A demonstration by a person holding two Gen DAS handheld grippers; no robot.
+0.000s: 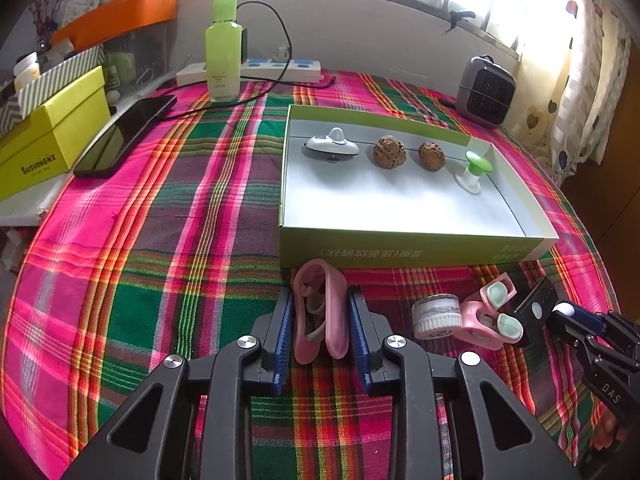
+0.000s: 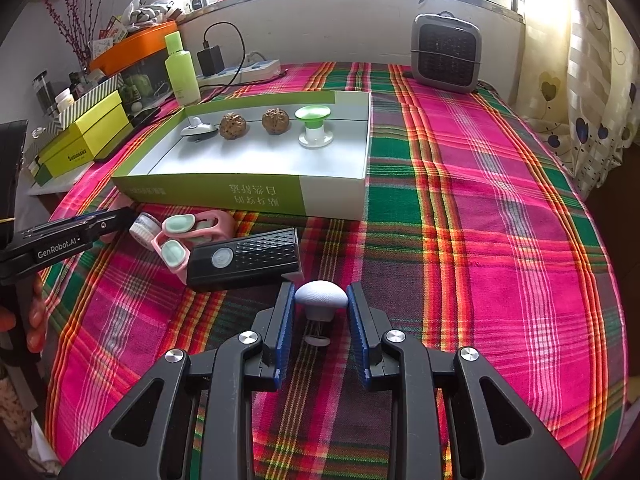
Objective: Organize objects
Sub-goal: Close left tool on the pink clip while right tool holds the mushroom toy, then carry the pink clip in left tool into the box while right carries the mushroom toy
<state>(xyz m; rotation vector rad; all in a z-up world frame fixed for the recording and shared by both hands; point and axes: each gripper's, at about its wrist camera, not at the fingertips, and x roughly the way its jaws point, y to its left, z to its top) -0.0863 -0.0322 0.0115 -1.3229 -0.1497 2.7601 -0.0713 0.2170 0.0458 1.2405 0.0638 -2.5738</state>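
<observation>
Four items are already placed in the tray [image 1: 400, 236]. Near its front wall, three items remain loose. A pink holder [image 1: 320, 308] is clamped by the left gripper [image 1: 320, 320]; a white knob [image 2: 320, 296] is gripped by the right gripper [image 2: 320, 312].

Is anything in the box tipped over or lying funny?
Yes. The white spinning top at the left end of the box leans on its side. The green-topped white toy at the right end also tilts in the left view. The two walnuts between them sit normally.
</observation>
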